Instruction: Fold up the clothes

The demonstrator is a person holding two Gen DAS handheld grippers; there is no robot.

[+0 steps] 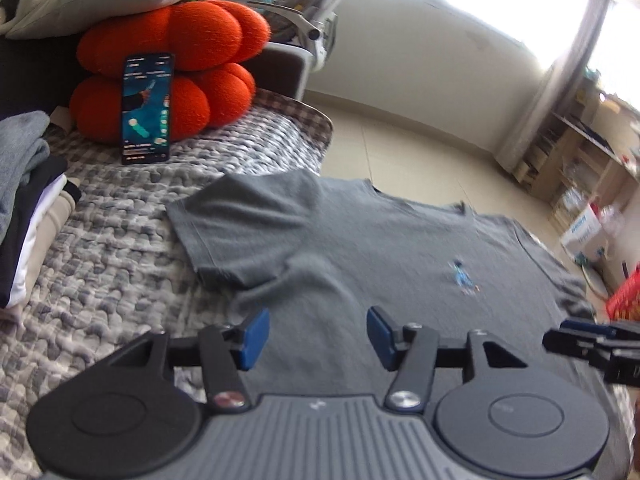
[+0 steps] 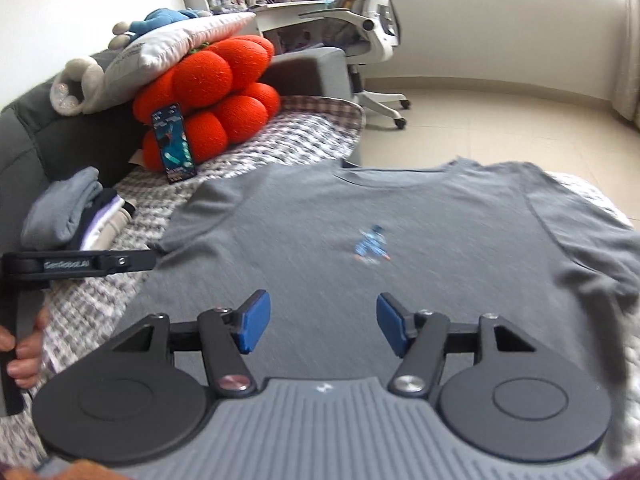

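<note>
Left wrist view: the grey T-shirt (image 1: 360,248) lies spread flat, front up, on the checked bed cover (image 1: 100,272), neckline toward the far edge. One short sleeve (image 1: 240,228) is laid out flat toward the left, with a small blue figure (image 1: 462,274) printed on the chest. The left gripper (image 1: 318,338) hovers over the lower part of the shirt, blue pads wide apart and nothing between them. A pile of folded clothes (image 1: 28,216) sits at the left, and a phone (image 1: 147,108) leans on orange cushions (image 1: 168,68).

Right wrist view: the same T-shirt (image 2: 360,240) fills the middle, smooth across the body, its right sleeve (image 2: 592,248) rumpled. The right gripper (image 2: 324,328) is wide open and empty above the hem area. A hand (image 2: 24,344) grips the other tool's handle at the left.
</note>
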